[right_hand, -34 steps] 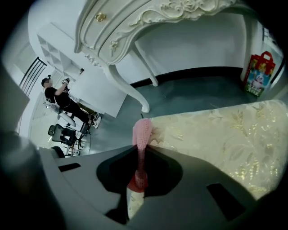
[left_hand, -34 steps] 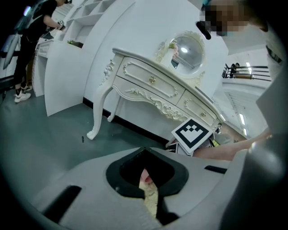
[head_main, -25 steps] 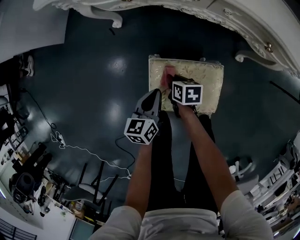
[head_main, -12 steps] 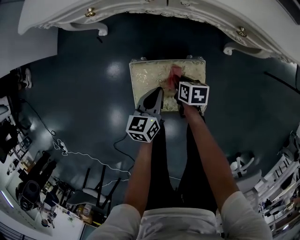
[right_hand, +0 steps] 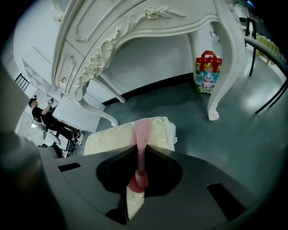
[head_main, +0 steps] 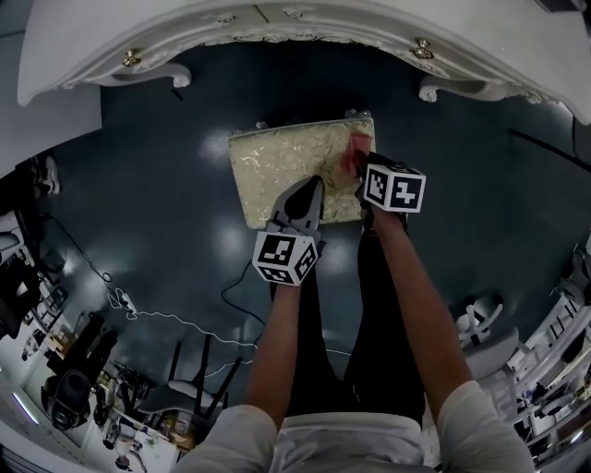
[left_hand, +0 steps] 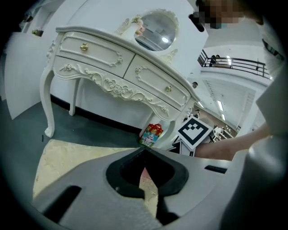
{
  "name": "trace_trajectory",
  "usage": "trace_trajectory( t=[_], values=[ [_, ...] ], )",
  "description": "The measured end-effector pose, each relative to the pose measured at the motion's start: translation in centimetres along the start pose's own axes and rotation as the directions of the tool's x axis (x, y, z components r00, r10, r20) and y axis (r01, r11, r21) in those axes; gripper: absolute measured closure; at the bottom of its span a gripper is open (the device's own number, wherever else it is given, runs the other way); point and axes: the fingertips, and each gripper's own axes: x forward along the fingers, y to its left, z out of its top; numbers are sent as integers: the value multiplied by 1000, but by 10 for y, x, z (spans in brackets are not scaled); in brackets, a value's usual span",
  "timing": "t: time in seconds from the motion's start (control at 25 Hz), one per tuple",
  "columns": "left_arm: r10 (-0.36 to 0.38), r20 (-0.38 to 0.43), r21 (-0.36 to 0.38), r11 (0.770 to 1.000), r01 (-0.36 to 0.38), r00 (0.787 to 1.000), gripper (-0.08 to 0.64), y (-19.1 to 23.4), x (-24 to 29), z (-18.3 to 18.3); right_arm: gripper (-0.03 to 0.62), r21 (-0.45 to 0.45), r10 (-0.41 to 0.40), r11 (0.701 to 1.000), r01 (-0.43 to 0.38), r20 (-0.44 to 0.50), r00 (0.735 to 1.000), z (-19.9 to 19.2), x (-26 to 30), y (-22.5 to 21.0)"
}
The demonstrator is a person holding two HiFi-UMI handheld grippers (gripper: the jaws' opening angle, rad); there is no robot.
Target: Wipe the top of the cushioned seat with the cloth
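Note:
The cushioned seat point(head_main: 277, 166) has a cream patterned top and stands on the dark floor before the white dressing table point(head_main: 305, 28). A pink cloth point(head_main: 356, 155) lies on the seat's right end, and my right gripper point(head_main: 362, 177) is shut on it. In the right gripper view the cloth point(right_hand: 142, 134) runs from the jaws out over the seat point(right_hand: 112, 137). My left gripper point(head_main: 305, 189) hovers over the seat's near edge, shut and empty. In the left gripper view, the seat point(left_hand: 67, 157) shows past its jaws.
The dressing table's curved legs point(head_main: 171, 74) stand beyond the seat. A colourful gift bag point(right_hand: 208, 72) sits by one table leg point(right_hand: 225, 63). A cable point(head_main: 166, 305) trails on the floor at left. Stools and clutter point(head_main: 83, 388) fill the lower left.
My right gripper has dragged the pink cloth across the seat top from its left part to its right end. The left gripper has stayed over the near edge.

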Motion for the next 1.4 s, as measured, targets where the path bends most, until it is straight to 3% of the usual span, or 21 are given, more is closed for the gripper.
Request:
trace_trajectory(
  t=[0.12, 0.36, 0.64, 0.72, 0.88, 1.0, 1.2, 1.4],
  values=[
    [-21, -5, 41, 999, 21, 1000, 548, -15, 9, 6, 560, 8, -39, 999, 39, 8, 999, 7, -9, -21],
    [-62, -24, 34, 997, 63, 998, 547, -33, 23, -2, 560, 70, -72, 995, 71, 3, 997, 4, -11, -60],
    [-32, 3, 18, 999, 32, 999, 546, -12, 7, 6, 560, 28, -113, 993, 111, 53, 992, 11, -19, -54],
    [-9, 42, -4, 1000, 9, 999, 546, 4, -5, 14, 560, -20, -92, 995, 94, 80, 993, 14, -21, -31],
    [52, 83, -18, 999, -50, 995, 546, 44, -38, 24, 560, -41, 24, 999, -21, 74, 997, 1, -4, 44],
    [113, 112, -24, 994, -111, 987, 546, 71, -65, 30, 560, -114, 91, 990, -83, 59, 994, -9, 14, 104],
    [292, 168, -5, 955, -295, 942, 546, 137, -118, 38, 560, -182, 212, 960, -210, -11, 977, -35, 58, 202],
    [355, 177, -35, 934, -354, 918, 546, 186, -163, 34, 560, -189, 240, 948, -255, -96, 966, -66, 98, 264]
  ],
)
